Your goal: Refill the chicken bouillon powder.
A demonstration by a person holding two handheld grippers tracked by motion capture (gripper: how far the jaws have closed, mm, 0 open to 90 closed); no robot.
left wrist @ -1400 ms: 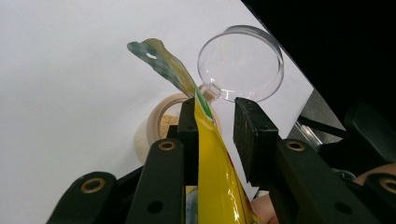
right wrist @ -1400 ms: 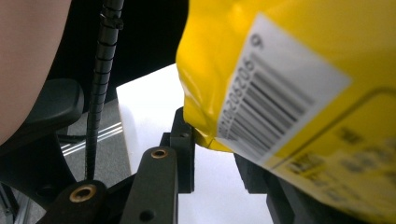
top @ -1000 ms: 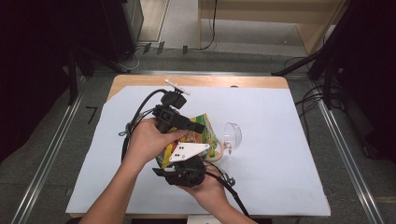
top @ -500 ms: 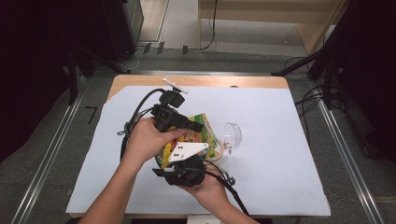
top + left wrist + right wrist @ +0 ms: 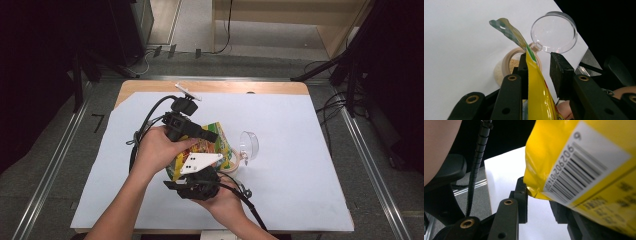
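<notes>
tabletop (image 5: 150,87): wood, mostly under white sheet (image 5: 300,160)
on sheet: small round container (image 5: 509,61), clear hinged lid (image 5: 554,32) open, contents probably tan powder

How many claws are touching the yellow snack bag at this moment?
2. The left claw has the bag between its jaws above the small jar; a gap shows on one side. The right claw meets the bag's barcode corner; its grip is partly hidden.

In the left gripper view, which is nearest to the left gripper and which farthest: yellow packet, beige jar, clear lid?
1. Yellow packet, between the jaws of the left gripper.
2. Beige jar, just beyond the jaws, powder inside.
3. Clear lid, farthest, hinged behind the jar.
</notes>
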